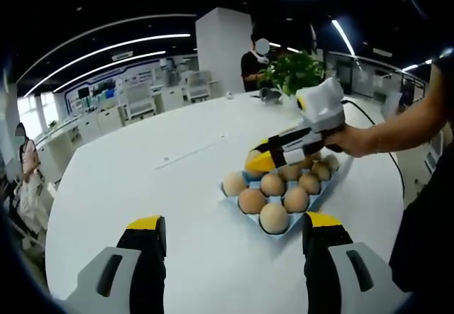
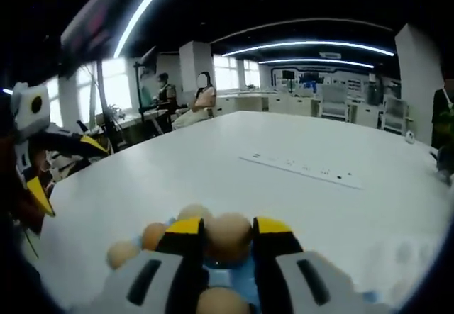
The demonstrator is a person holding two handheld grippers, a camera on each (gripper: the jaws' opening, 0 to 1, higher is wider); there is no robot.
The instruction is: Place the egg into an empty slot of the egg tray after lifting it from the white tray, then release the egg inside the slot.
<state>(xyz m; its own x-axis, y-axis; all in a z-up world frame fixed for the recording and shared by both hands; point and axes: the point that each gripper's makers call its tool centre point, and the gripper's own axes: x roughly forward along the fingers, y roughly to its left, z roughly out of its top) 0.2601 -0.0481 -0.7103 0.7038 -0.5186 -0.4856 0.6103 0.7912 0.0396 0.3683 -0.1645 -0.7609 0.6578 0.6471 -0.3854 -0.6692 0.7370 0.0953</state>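
A pale blue egg tray (image 1: 237, 190) with several brown eggs (image 1: 273, 217) lies on the white round table (image 1: 142, 179). My left gripper (image 1: 234, 223) hovers open just short of the tray's near corner, nothing between its jaws. My right gripper (image 1: 259, 160), held by a hand (image 1: 355, 140), reaches in from the right over the tray's far left corner. In the right gripper view my right gripper (image 2: 227, 229) is shut on a brown egg (image 2: 228, 242), just above the tray's other eggs (image 2: 122, 254). The left gripper (image 2: 35, 151) shows at that view's left edge.
A white power strip (image 1: 191, 152) (image 2: 305, 169) lies on the table beyond the tray. A potted plant (image 1: 294, 69) stands at the table's far edge, with a person (image 1: 254, 62) behind it. More people (image 2: 198, 101) sit at desks further off.
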